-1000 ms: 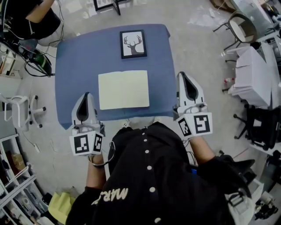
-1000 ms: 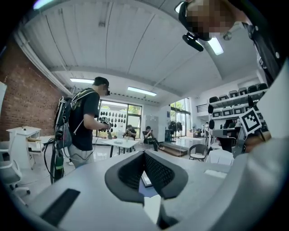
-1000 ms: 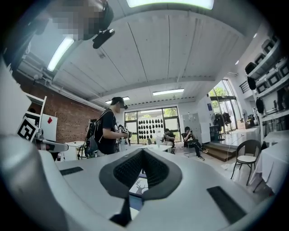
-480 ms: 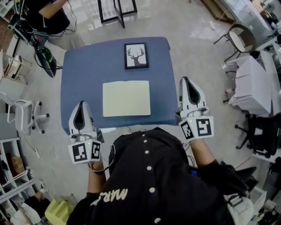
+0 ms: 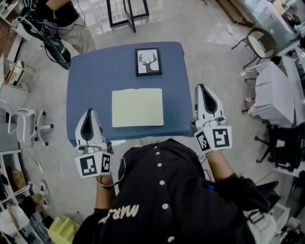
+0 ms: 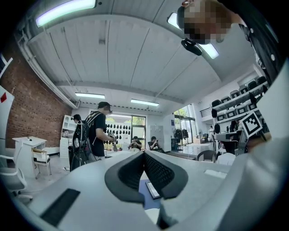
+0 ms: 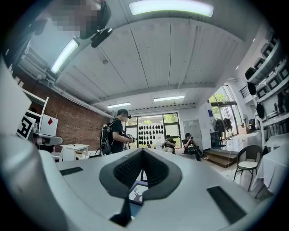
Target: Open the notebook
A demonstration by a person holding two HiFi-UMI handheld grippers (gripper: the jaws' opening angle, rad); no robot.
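The notebook [image 5: 137,107] lies open and flat in the middle of the blue table [image 5: 95,81], showing two blank cream pages. My left gripper [image 5: 89,112] hovers over the table's front left corner, left of the notebook, shut and empty. My right gripper [image 5: 202,87] is just off the table's right edge, level with the notebook, also shut on nothing. Neither touches the notebook. In the left gripper view the black pads [image 6: 158,173] meet at the tip [image 6: 144,153]. The right gripper view shows its pads [image 7: 156,171] closed together as well.
A framed deer picture [image 5: 147,61] lies at the table's far edge, also seen under the right jaws [image 7: 137,193]. A person with gear [image 5: 57,14] stands beyond the far left corner. A white chair [image 5: 26,125] is left; white tables [image 5: 274,83] and chairs are right.
Both grippers have lifted a little, and the left one has drawn back slightly toward the table's front corner. The notebook stays open and unmoved. The head view has shifted.
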